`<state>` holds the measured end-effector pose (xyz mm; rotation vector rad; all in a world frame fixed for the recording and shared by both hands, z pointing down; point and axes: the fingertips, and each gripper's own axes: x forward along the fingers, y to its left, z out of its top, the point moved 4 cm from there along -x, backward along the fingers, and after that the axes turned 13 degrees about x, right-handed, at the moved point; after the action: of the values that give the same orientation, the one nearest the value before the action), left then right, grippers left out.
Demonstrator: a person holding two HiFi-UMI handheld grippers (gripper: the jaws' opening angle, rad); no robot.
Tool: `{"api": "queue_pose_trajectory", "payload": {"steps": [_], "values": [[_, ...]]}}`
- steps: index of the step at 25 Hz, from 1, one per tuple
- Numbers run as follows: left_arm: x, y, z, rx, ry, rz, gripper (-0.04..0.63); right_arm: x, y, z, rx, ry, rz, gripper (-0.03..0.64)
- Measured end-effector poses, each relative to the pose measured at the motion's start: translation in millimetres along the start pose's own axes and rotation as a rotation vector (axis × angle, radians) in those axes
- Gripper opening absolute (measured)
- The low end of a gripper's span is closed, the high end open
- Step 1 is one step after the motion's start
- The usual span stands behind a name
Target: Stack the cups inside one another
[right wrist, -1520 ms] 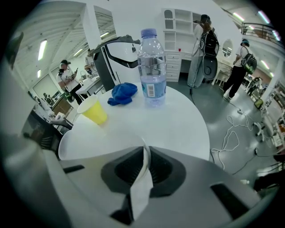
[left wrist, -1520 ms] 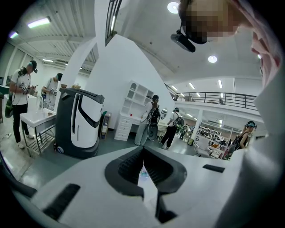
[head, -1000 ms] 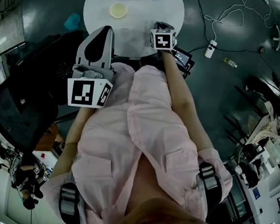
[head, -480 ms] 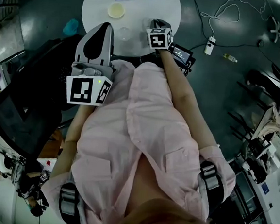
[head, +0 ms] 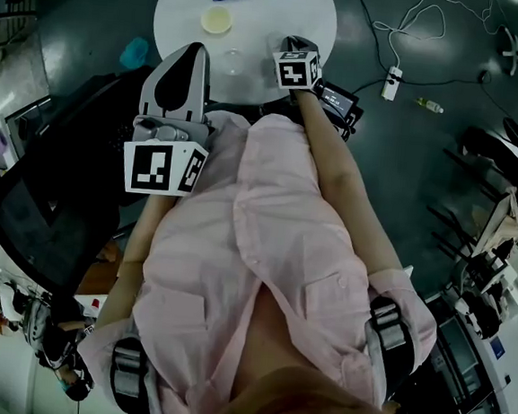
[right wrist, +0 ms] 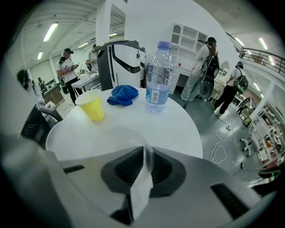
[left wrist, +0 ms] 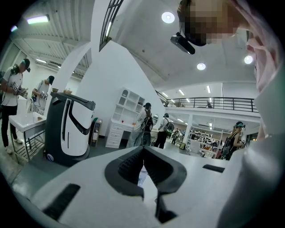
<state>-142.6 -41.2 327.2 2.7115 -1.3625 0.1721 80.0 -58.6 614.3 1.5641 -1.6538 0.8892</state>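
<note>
A clear plastic cup [right wrist: 95,142] stands on the round white table [right wrist: 178,129], and my right gripper [right wrist: 144,153] is shut on its near right rim. Beyond it to the left a yellow cup [right wrist: 91,104] stands upright and apart. In the head view the clear cup [head: 233,61] shows faintly just left of the right gripper [head: 292,51], with the yellow cup [head: 216,19] farther up the table [head: 294,15]. My left gripper [head: 176,77] is held near the body, short of the table. In its own view the left gripper [left wrist: 143,151] points out across the room, shut and with nothing in it.
A water bottle [right wrist: 156,84] and a crumpled blue cloth [right wrist: 122,94] sit at the table's far side. A black chair [head: 43,201] stands at my left, and cables with a power strip [head: 391,82] lie on the floor to the right. People and a white robot [left wrist: 69,129] stand farther off.
</note>
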Motion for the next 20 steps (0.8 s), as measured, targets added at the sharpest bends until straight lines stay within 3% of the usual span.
{"api": "queue_pose_trajectory", "payload": {"steps": [20], "values": [[1.4, 2.8, -4.9, -0.004, 0.009, -0.003, 0.018, 4.6, 3.9, -1.9, -0.037, 0.01, 0.001, 0.043]]}}
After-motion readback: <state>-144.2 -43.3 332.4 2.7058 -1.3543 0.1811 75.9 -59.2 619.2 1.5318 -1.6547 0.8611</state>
